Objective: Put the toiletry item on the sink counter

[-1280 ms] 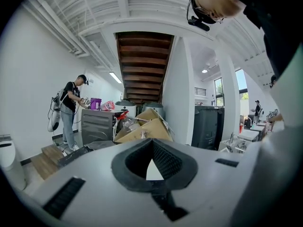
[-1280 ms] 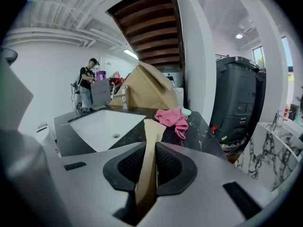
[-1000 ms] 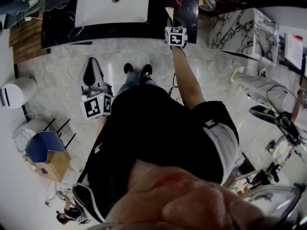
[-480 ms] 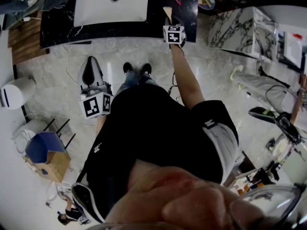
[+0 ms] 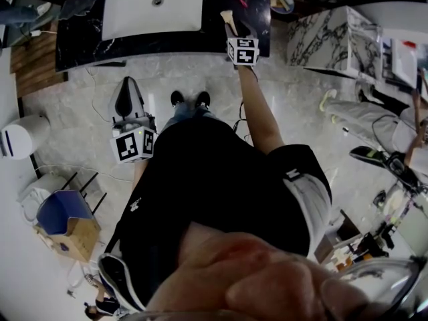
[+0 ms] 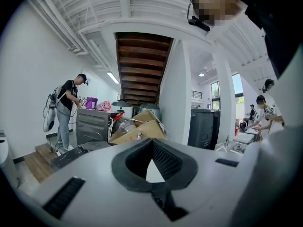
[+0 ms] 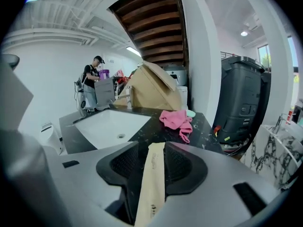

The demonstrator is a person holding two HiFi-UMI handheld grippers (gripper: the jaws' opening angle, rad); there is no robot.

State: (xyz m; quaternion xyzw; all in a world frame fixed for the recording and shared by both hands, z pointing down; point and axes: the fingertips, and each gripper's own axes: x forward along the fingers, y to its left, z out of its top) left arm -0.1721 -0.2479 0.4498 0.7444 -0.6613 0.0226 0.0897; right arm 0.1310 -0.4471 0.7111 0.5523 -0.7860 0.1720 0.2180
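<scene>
Since right gripper (image 7: 152, 144) jaws just spread wide, packet (image 7: 151, 183) lies loose between them (left gripper (image 6: 152, 143) closed, empty), so it may slide off counter (image 7: 202, 126) edge.

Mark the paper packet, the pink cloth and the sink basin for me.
paper packet (image 7: 152, 174), right gripper view, middle of the sleeve.
pink cloth (image 7: 174, 119), right gripper view, its bunched centre.
sink basin (image 7: 108, 126), right gripper view, white floor near the drain.
</scene>
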